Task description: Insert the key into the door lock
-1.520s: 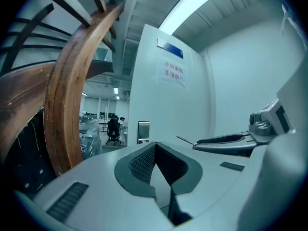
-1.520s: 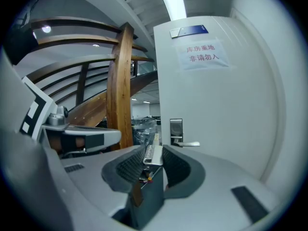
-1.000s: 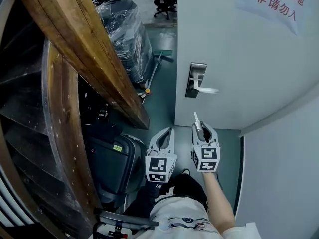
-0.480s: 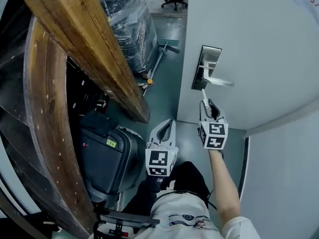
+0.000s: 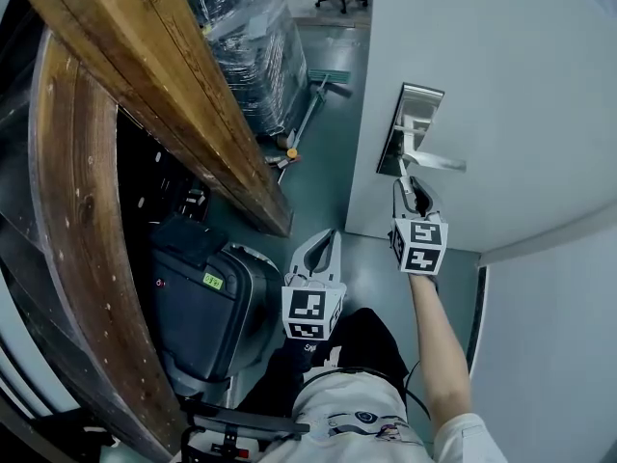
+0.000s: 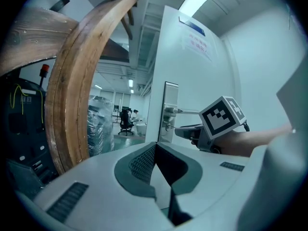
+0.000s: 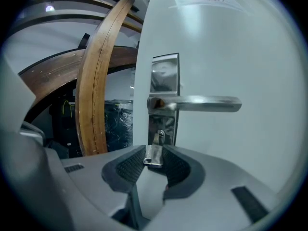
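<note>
two grippers show, but only the right gripper has moved: within the last second it has risen from low beside the door to the lock plate, so the approach looks done and pushing the key in seems to be the step in hand. its jaws are pinched almost together on the head of the key, whose blade points at the keyhole just under the handle. the tip seems to touch the slot; how deep it sits i cannot tell. the left gripper hangs well below, jaws closed on nothing.
</note>
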Motion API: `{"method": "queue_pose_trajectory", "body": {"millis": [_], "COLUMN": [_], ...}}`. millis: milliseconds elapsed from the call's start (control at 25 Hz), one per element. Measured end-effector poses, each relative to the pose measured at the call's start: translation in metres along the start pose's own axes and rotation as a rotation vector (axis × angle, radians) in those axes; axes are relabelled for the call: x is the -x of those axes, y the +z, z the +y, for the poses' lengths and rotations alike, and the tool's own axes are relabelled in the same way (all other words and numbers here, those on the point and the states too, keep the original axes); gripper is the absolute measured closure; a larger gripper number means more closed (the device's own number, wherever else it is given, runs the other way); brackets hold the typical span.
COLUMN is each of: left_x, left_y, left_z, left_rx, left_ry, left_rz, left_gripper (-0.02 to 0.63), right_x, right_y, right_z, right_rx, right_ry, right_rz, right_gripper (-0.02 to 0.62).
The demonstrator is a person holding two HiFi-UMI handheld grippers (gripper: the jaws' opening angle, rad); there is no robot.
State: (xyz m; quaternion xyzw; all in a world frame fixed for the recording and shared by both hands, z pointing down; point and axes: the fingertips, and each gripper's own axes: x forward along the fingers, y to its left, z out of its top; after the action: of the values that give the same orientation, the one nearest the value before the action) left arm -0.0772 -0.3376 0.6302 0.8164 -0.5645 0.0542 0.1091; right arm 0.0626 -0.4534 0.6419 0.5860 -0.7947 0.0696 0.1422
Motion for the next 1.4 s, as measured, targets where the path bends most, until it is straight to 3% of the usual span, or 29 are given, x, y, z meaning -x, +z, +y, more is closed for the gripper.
{"method": "queue_pose_trajectory", "body": {"millis": [520,920,1280,1400], "left_x": [-0.003,-0.005,-0.006,-0.005], "left_y": [-0.007,-0.003,-0.009,-0.01], "left_z": [-0.001,0.006,0.022,0.022], "left_rx": [0.006,0.013,0.019,0.017], "left_ry": [-0.005,0.004,0.03,0.033], "left_rz": [0.015,0.023,0.042,0.052], "left_gripper": [0.601,0.601,0.601,0.601], "right_x": [-0.013,-0.023,-0.043,-0.046], "right_y": [-0.002,0.005,0.009,0.009], "right_z": [-0.008,-0.002,-0.009,-0.008], "right_rx": [-0.027,-0.145,-0.155,-0.139], "right_ry": [-0.002,-0.202,-0.258,-0.23], "right_rz": [0.034,0.056,0.041,0.02], "right_gripper": [0.477,0.476,0.476,0.476]}}
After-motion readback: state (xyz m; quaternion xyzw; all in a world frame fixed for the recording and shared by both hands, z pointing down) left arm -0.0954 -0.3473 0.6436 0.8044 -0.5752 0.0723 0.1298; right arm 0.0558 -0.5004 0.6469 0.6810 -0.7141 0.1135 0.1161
